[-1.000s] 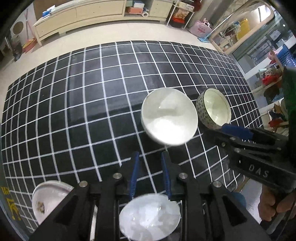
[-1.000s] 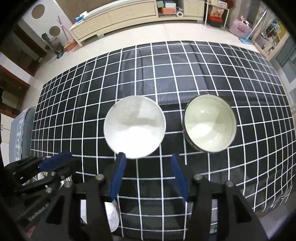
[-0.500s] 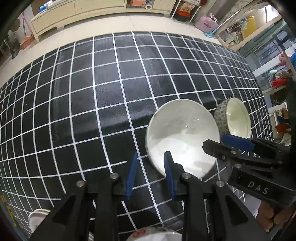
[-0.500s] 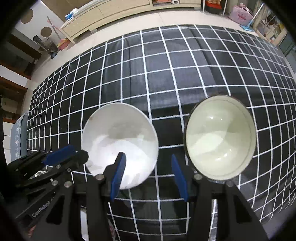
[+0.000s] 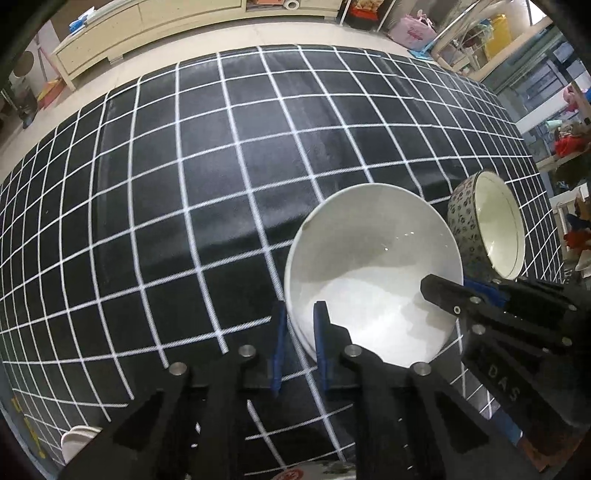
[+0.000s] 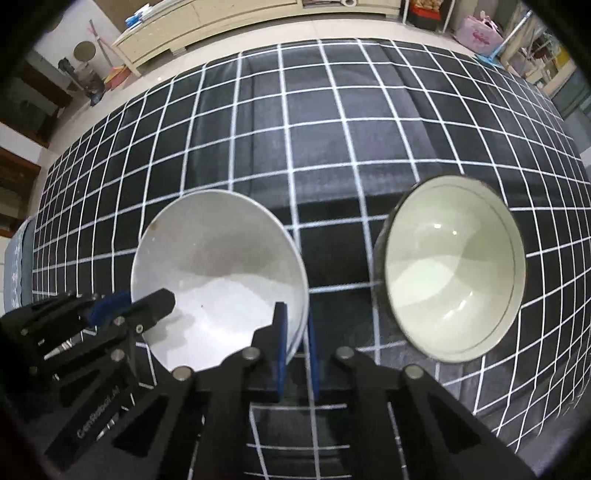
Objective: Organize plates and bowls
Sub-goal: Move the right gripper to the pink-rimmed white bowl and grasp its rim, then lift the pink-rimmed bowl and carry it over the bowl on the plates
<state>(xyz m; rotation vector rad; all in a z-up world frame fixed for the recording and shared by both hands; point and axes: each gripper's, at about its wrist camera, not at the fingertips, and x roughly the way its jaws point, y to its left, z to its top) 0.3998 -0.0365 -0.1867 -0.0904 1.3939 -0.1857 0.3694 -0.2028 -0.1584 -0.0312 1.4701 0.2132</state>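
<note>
Both my grippers, left point(image 5: 298, 341) and right point(image 6: 294, 334), had just closed their jaws on the white bowl point(image 5: 373, 273)'s rim; uneven lifting could tip it.

Glossy glazed white bowl point(image 5: 373, 266) on a matt woven checked cloth point(image 5: 184, 184).

On the gridded cloth point(image 5: 207, 192) we see two bowls side by side: the plain bowl point(image 5: 373, 273) to the left, the patterned bowl point(image 5: 491, 229) just beside it on the right. Behind the cloth, across bare floor, a long cabinet point(image 5: 147, 22) lines the far wall. Near us, at the cloth's left edge, sits a dish point(image 5: 77, 445).
</note>
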